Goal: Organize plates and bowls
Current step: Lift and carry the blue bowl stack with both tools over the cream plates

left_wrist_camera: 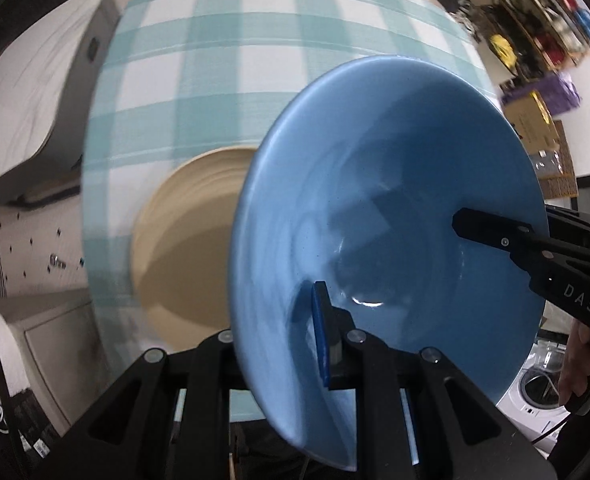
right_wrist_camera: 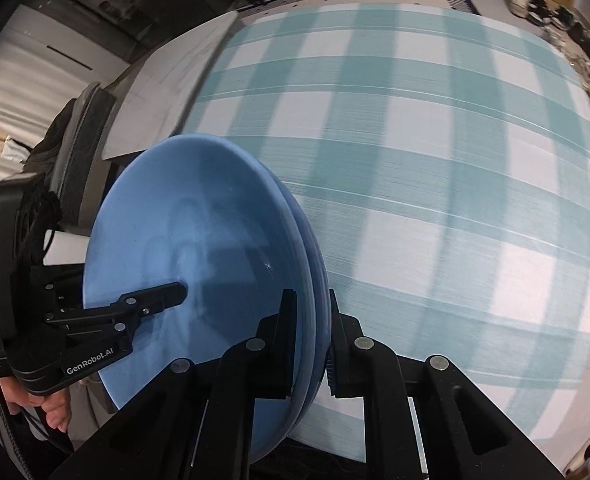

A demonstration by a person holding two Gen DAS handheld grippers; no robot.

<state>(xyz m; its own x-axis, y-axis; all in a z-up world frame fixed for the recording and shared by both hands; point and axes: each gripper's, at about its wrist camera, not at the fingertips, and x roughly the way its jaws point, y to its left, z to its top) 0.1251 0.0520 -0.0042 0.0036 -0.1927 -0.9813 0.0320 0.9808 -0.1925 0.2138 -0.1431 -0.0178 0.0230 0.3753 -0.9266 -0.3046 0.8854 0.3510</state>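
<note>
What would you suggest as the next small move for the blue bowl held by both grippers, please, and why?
Probably carry the blue bowl over the beige plates and lower it level. Both the left gripper and right gripper clamp its rim above the checked cloth, apparently mid-air.

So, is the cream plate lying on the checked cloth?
Yes, the cream plate rests on the checked cloth, beside the lifted blue bowl.

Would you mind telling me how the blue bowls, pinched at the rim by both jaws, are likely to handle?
The blue bowls look glazed and glossy, so the thin rim may slip between the pads. Two seem nested, so one could shift against the other. They appear rigid ceramic, probably heavy for a rim grip and likely to chip if dropped onto the checked tablecloth.
</note>
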